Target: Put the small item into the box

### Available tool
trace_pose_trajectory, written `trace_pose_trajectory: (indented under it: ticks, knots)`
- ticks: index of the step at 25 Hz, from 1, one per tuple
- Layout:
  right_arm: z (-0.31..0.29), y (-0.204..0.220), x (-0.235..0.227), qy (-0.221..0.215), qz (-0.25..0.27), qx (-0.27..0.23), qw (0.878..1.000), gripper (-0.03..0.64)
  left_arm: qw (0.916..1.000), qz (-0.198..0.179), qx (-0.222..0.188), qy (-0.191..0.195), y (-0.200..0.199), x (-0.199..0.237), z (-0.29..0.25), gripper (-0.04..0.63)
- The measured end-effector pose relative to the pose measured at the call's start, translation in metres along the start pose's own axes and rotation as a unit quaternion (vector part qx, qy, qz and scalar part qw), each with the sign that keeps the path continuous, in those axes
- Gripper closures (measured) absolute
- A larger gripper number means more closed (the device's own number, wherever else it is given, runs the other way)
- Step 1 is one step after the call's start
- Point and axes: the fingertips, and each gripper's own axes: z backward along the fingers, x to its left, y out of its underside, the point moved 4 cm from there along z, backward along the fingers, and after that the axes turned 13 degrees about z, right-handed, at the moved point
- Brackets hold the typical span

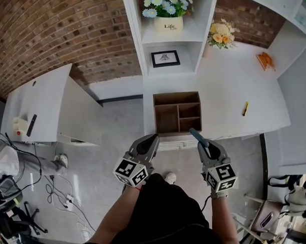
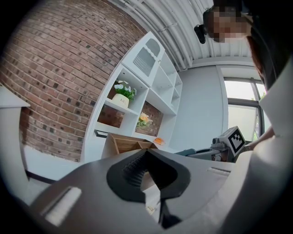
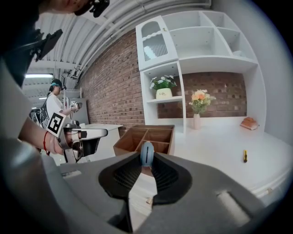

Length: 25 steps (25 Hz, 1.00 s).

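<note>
A small blue item (image 3: 147,154) stands upright between the fingertips of my right gripper (image 3: 147,160), which is shut on it. In the head view this item (image 1: 196,136) juts from the right gripper (image 1: 200,141) just short of the table's front edge, near the wooden box (image 1: 177,112). The box is open-topped with several compartments and sits at the front of the white table (image 1: 229,81). My left gripper (image 1: 153,139) hangs beside the right one, left of it and below the box, jaws together and holding nothing. The box (image 3: 146,138) lies straight ahead in the right gripper view.
A small yellow item (image 1: 245,108) lies on the table to the right of the box. White shelves behind hold a flower pot (image 1: 168,20) and a framed picture (image 1: 165,58). A vase of flowers (image 1: 219,35) stands at the back. A second white table (image 1: 36,102) is on the left.
</note>
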Motion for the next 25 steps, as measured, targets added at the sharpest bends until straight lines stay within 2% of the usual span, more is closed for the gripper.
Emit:
trace_pose_trajectory:
  ticks: [8,11,17,25]
  knots:
    - [-0.03,-0.007,-0.006,-0.045,0.005,0.031,0.999,0.548,0.9993,0.007,-0.007,-0.036,-0.01,0.026,0.012,0.592]
    - [-0.038,-0.006,-0.006,-0.059,0.009,0.058,0.997,0.548,0.9994,0.006,-0.003,-0.034,-0.017,0.034,0.008,0.592]
    - [-0.054,-0.006,-0.012,-0.096,-0.019,0.084,0.992,0.548,0.9996,0.0,0.004,-0.027,-0.035,0.049,-0.004,0.592]
    - [-0.071,-0.002,-0.015,-0.125,-0.046,0.129,0.983,0.548,0.9995,0.002,0.019,-0.027,-0.041,0.072,-0.019,0.592]
